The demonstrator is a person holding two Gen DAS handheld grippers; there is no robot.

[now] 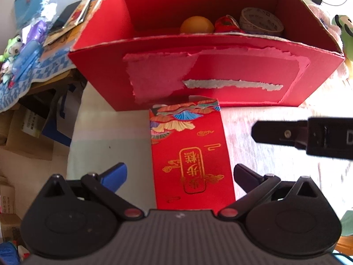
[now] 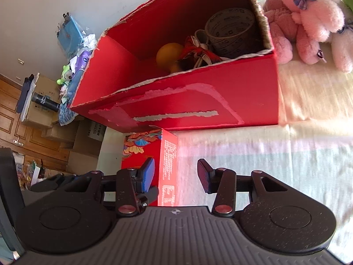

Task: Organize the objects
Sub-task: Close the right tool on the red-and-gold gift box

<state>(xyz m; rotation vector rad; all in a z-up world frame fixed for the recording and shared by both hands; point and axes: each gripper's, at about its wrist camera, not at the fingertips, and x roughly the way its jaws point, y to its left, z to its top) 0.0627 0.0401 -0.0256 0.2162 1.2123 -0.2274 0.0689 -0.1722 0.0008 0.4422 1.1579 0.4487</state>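
A small red gift box [image 1: 189, 154] with gold characters lies flat on the pale bedcover, its far end against a large torn red cardboard box [image 1: 220, 77]. The big box holds an orange ball [image 1: 196, 25], a red fabric item [image 1: 227, 24] and a tape roll [image 1: 260, 21]. My left gripper [image 1: 179, 175] is open, its fingers on either side of the gift box's near end. My right gripper [image 2: 176, 173] is open at the gift box [image 2: 154, 154]'s right edge, the blue-padded finger [image 2: 147, 172] over its top. Its finger [image 1: 284, 134] shows to the right in the left wrist view.
Pink plush toys [image 2: 308, 15] sit to the right of the big box [image 2: 187, 101], and a green plush [image 1: 346, 33] beside them. To the left, off the bed edge, are a blue checked cloth [image 1: 33, 77] with clutter and several cardboard boxes [image 2: 72, 137].
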